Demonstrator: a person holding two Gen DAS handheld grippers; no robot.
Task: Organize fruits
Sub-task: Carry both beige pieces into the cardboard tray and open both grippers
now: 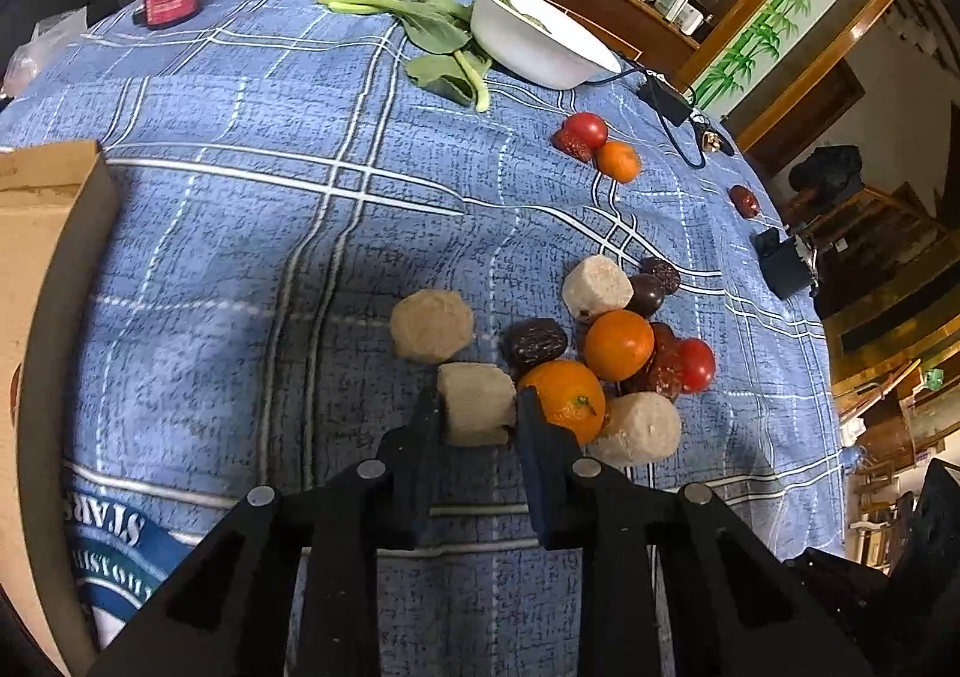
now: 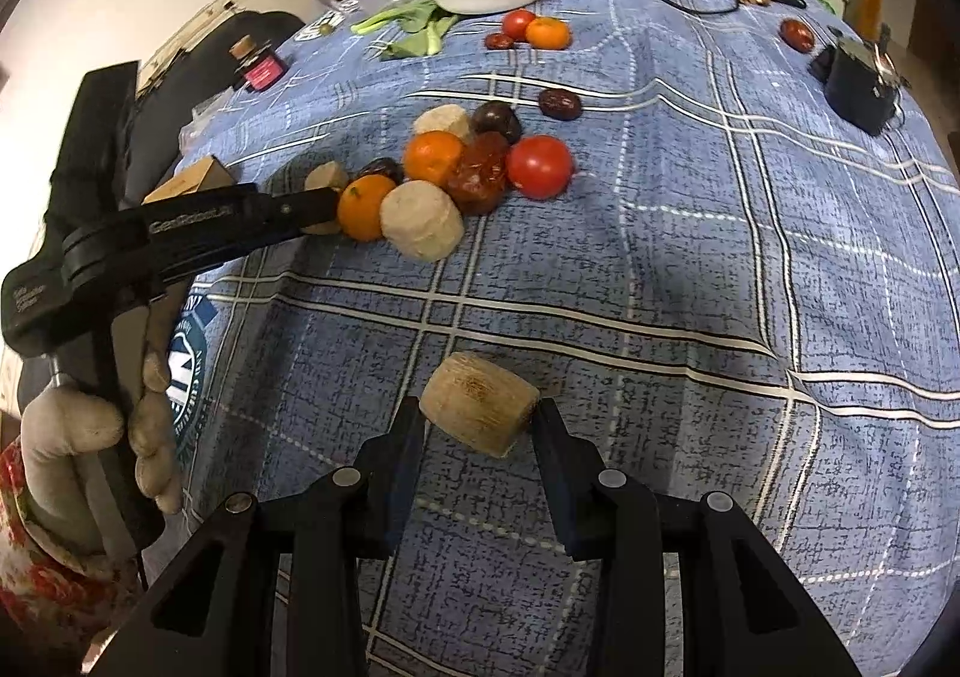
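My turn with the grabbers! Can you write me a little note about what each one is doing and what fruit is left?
Left gripper: shut on a beige chunk at the near edge of the pile.
Right gripper: shut on another beige chunk, away from the pile.
Pile: oranges, tomato, dark dates, more chunks, all mixed.
Farther back: small cluster and a lone date.
Done: two chunks gripped. Left: nearly everything still needs sorting.
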